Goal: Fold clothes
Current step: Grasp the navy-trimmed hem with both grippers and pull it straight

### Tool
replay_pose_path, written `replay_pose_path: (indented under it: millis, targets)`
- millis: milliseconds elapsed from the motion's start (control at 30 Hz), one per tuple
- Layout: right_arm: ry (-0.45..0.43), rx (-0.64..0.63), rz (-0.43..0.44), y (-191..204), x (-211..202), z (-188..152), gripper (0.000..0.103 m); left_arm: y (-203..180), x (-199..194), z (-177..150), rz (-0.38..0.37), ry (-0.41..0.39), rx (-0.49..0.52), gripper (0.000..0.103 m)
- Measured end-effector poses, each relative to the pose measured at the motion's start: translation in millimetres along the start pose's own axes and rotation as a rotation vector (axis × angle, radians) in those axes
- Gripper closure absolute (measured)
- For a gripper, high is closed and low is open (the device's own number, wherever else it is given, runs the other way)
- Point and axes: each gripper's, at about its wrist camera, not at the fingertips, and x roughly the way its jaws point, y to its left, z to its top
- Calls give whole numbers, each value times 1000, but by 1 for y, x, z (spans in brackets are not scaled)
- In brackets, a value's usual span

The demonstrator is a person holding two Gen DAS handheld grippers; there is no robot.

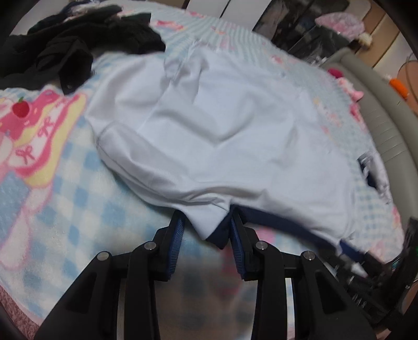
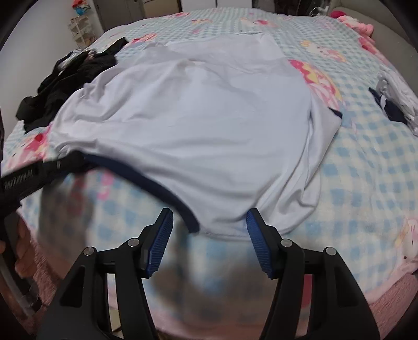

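A white garment (image 1: 209,136) with a navy trimmed edge (image 2: 146,180) is spread across the middle of the bed, over a blue-and-white checked blanket (image 1: 78,198) printed with pink cartoon figures. The near end of the garment reaches close to the near edge of the bed, where both grippers are positioned. One sleeve, ending in a navy cuff (image 2: 337,113), is draped toward the right side of the bed in the right wrist view.

The left gripper (image 1: 207,230) is seen with its jaws parted; a corner of the white fabric and its navy trim lies between the blue pads (image 1: 176,243) without being pinched. The right gripper (image 2: 210,230) is likewise held wide apart, and the near hem of the garment sits between its blue pads (image 2: 159,243), apart from both. In the right wrist view, the black body of the left gripper is visible at the left edge of the picture, against the navy edge; the picture is blurred there.

A heap of black clothes (image 1: 75,44) is located near the far left corner of the bed. A smaller bundle of grey and navy fabric (image 2: 394,104) lies close to the right edge. Pink soft items (image 2: 352,21) rest at the far right corner.
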Motion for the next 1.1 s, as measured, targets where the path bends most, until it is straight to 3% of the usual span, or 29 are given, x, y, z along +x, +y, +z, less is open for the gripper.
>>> replay_pose_path:
  millis: [133, 233, 333, 433, 467, 533, 600, 700, 900, 1000, 1067, 1100]
  targets:
    - [-77, 7, -128, -9, 1, 0, 43, -7, -9, -4, 26, -24, 52, 82]
    - [-101, 7, -151, -14, -6, -1, 43, -8, -23, -9, 69, -70, 78, 82]
    - [-121, 45, -125, -21, -11, -1, 43, -1, -29, -6, 54, -99, 31, 81]
    - [-147, 116, -76, -33, -23, -1, 43, -6, -23, -3, 58, -83, 61, 76]
    - [-143, 109, -71, -32, -24, 1, 43, -8, -20, -2, 59, -78, 71, 68]
    - [-101, 65, -65, -27, -21, 4, 43, -12, -16, 0, 61, -67, 91, 63]
    - [-18, 13, -24, -17, -10, 4, 43, -17, -10, 2, 71, -59, 114, 63]
    - [30, -35, -19, -7, -1, -5, 43, -21, -9, 6, 88, -82, 97, 63]
    - [-1, -65, -119, 0, 3, -5, 43, -13, -28, 16, 82, -169, 23, 64]
    - [-27, -29, -126, -6, -1, -1, 43, -5, -21, 18, 70, -141, 17, 64]
    - [-41, -14, -110, -7, -2, 1, 45, -4, -3, 17, 31, -55, 35, 69]
    - [-40, -32, -90, -5, -1, 2, 62, -3, 7, 16, -12, 4, 51, 74]
